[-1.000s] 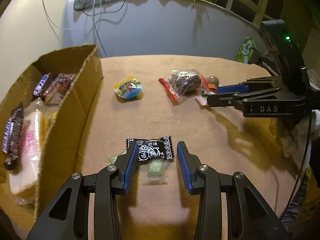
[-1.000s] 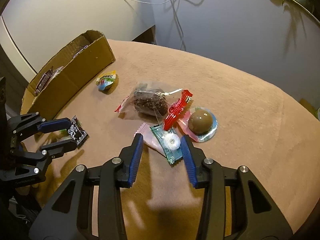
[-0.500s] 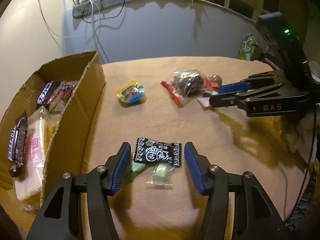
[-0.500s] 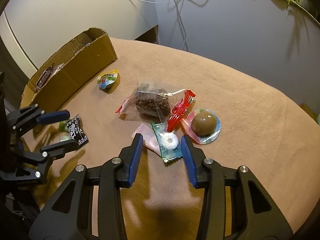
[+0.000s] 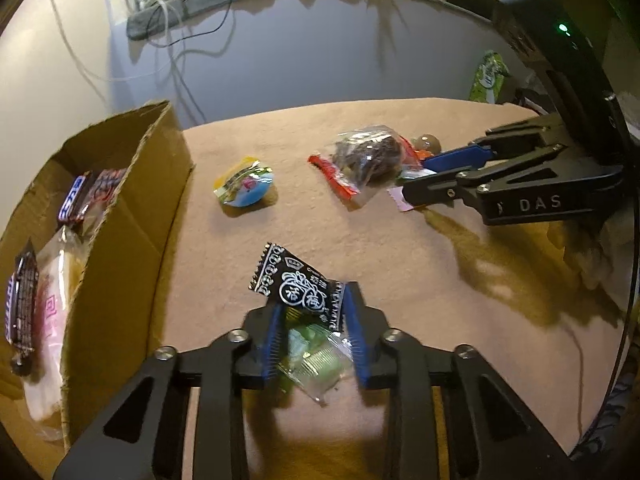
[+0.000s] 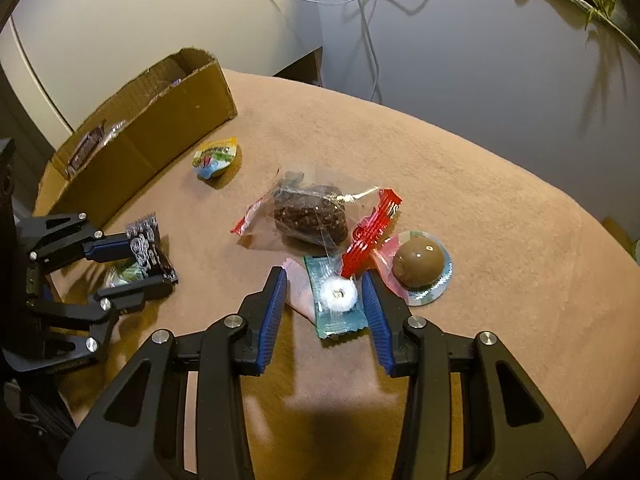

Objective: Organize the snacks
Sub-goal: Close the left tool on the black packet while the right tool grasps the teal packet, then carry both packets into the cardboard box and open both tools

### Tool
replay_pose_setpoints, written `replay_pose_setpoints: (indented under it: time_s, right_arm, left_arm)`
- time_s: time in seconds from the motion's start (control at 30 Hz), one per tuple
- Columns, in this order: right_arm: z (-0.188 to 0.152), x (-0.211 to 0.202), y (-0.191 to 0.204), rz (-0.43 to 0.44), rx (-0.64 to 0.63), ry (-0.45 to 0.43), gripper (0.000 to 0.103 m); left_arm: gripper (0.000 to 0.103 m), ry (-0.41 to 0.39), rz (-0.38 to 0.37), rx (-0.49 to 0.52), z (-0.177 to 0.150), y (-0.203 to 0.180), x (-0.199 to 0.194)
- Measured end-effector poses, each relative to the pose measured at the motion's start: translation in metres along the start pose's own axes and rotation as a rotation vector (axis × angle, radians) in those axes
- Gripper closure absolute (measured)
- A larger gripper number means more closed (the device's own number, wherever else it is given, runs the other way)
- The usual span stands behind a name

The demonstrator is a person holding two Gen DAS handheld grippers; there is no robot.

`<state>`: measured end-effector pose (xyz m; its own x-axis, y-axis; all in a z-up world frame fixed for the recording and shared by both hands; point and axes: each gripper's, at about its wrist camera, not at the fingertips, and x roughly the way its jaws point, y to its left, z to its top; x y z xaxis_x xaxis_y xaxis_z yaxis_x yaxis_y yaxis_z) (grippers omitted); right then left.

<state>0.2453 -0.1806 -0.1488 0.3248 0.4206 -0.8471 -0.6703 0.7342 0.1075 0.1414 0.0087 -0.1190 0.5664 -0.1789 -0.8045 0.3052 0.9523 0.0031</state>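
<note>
My left gripper (image 5: 313, 305) is shut on a black candy packet (image 5: 296, 289) and clear green candy wrappers (image 5: 316, 360), lifted slightly off the tan table; they also show in the right wrist view (image 6: 146, 246). My right gripper (image 6: 325, 284) is open, its jaws either side of a teal mint packet (image 6: 335, 298) lying on a pink wrapper (image 6: 298, 288). A cardboard box (image 5: 120, 216) with several snacks stands at the left.
On the table lie a jelly cup (image 5: 245, 186), a clear bag of dark snack (image 6: 310, 216), a red packet (image 6: 370, 232) and a brown ball candy (image 6: 418, 266). A wall with cables stands behind. A green bag (image 5: 489, 76) sits far right.
My left gripper closed on the black packet and green wrappers and raised them slightly. My right gripper moved forward around the teal mint packet and stayed open.
</note>
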Motion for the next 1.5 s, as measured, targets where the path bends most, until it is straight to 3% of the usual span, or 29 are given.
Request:
replay_pose_setpoints:
  time_s: [0.13,0.37,0.77,1.1,1.5]
  right_arm:
    - [-0.001,-0.003,-0.003,0.003,0.017,-0.001,0.078]
    - [-0.008,-0.009,-0.013,0.020,0.079,-0.025,0.079]
    - [-0.017,-0.040,-0.016,0.019,0.137,-0.079,0.080]
    - [0.009,-0.068,0.018,0.034,0.103,-0.145,0.080]
    - [0.056,-0.054,0.080,0.091,0.031,-0.163,0.080]
  left_arm:
    - [0.086,-0.005,-0.019,0.001,-0.001,-0.001,-0.001]
    - [0.094,-0.012,-0.046,-0.032,-0.001,0.003,-0.004]
    - [0.094,-0.084,-0.116,-0.085,0.008,0.009,-0.031]
    - [0.094,-0.202,-0.125,-0.153,0.010,0.038,-0.073]
    - [0.094,-0.286,-0.056,-0.261,-0.007,0.099,-0.105]
